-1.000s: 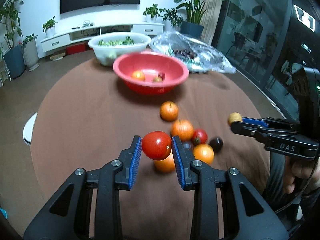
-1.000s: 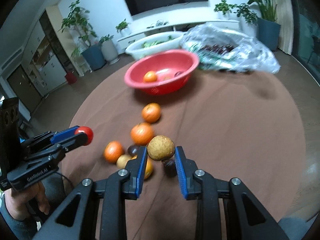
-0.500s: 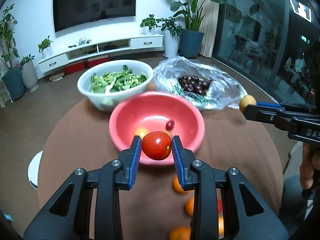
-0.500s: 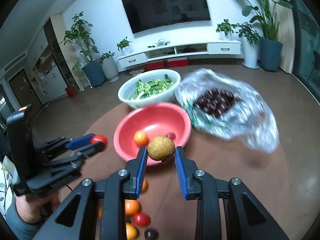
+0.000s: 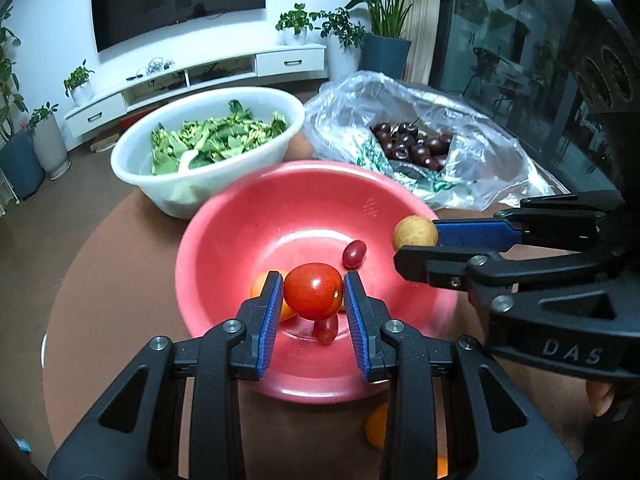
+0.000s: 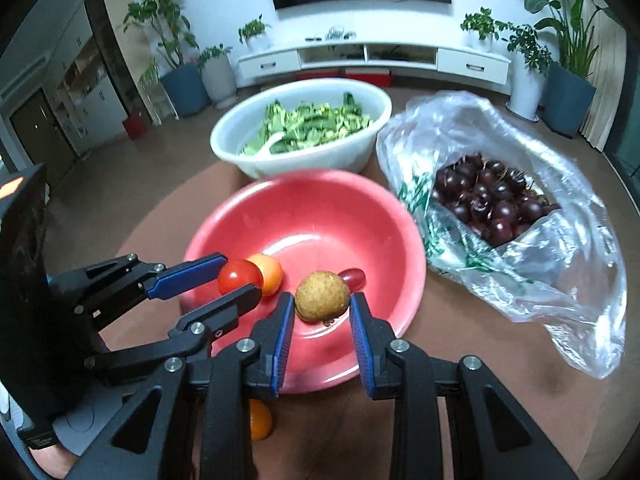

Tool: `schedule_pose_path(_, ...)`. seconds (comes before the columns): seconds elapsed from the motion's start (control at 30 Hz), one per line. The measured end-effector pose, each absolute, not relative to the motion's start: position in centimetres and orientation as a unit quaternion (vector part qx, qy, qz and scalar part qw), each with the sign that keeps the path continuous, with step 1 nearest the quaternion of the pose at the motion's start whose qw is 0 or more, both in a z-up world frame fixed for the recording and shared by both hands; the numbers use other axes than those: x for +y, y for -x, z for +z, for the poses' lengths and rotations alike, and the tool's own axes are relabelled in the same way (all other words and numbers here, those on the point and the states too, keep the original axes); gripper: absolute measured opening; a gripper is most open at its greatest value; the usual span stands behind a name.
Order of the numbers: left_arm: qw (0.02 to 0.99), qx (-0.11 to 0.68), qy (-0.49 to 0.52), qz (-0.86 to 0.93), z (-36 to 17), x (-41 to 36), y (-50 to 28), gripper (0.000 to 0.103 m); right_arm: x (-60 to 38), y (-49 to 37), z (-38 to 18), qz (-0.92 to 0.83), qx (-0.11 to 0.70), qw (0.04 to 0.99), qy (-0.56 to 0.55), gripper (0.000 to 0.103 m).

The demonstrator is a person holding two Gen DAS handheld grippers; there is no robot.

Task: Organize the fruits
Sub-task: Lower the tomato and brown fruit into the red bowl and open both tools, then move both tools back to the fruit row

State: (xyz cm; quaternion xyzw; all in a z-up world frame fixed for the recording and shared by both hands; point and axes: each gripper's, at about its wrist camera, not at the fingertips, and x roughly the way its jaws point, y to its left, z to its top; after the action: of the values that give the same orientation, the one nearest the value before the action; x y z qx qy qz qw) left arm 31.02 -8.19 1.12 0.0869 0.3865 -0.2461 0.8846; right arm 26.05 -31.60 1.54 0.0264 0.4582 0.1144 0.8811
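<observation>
Both grippers have travelled from the loose fruit pile to the red bowl (image 5: 224,236) over the last second, and I now have them hanging over its basin. My left gripper (image 5: 313,300) is clamped on the tomato (image 5: 313,296), and my right gripper (image 6: 322,308) is clamped on the brown fruit (image 6: 322,295); neither has let go yet. Already in the bowl I can see an orange fruit (image 6: 270,274) and a small red grape tomato (image 6: 354,277), with another small red one (image 5: 326,330) under my left load. My worry is the crowding: the two grippers sit close together over the same basin, so opening both at once could knock one tool against the other, or send one fruit onto the other and bruise the tomato. Dropping from this height might also let the round brown fruit roll up the wall and bounce out over the rim, since the right gripper hangs near the bowl's right edge. Squeezing harder on the tomato would probably split its skin. A few oranges (image 5: 376,426) remain on the brown table (image 6: 500,400) below the bowl, so I judge the job unfinished. For writing, I read "DAS" on the right gripper's body in the left view; nothing else is legible.
</observation>
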Motion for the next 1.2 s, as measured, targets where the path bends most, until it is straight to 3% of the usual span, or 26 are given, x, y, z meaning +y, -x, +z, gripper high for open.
schedule_pose_path(0.67, 0.881, 0.387, -0.129, -0.239, -1.4, -9.7, -31.5, 0.031, -30.6, -28.4, -1.5, 0.097, 0.492, 0.865, 0.017, 0.031)
schedule_pose_path(0.7, 0.882, 0.387, -0.130, -0.236, -1.4, -9.7, -31.6, 0.033, -30.5, -28.5, -1.5, 0.097, 0.492, 0.865, 0.017, 0.031)
schedule_pose_path(0.77, 0.885, 0.388, -0.132, -0.220, -1.5, -9.5, -31.7, 0.050, -30.4, -28.5, -1.5, 0.096, 0.493, 0.864, 0.022, 0.032)
schedule_pose_path(0.83, 0.888, 0.390, -0.123, -0.211, -1.7, -8.8, -32.0, 0.060, -30.1, -28.5, -1.6, 0.096, 0.493, 0.864, 0.029, 0.033)
schedule_pose_path(1.07, 0.895, 0.382, -0.114, -0.201, -0.9, -7.6, -31.5, 0.065, -30.1, -28.3, -1.1, 0.092, 0.484, 0.870, 0.026, 0.048)
schedule_pose_path(1.2, 0.902, 0.370, -0.099, -0.201, 0.5, -6.4, -30.4, 0.079, -30.6, -27.5, -0.2, 0.095, 0.476, 0.874, 0.012, 0.058)
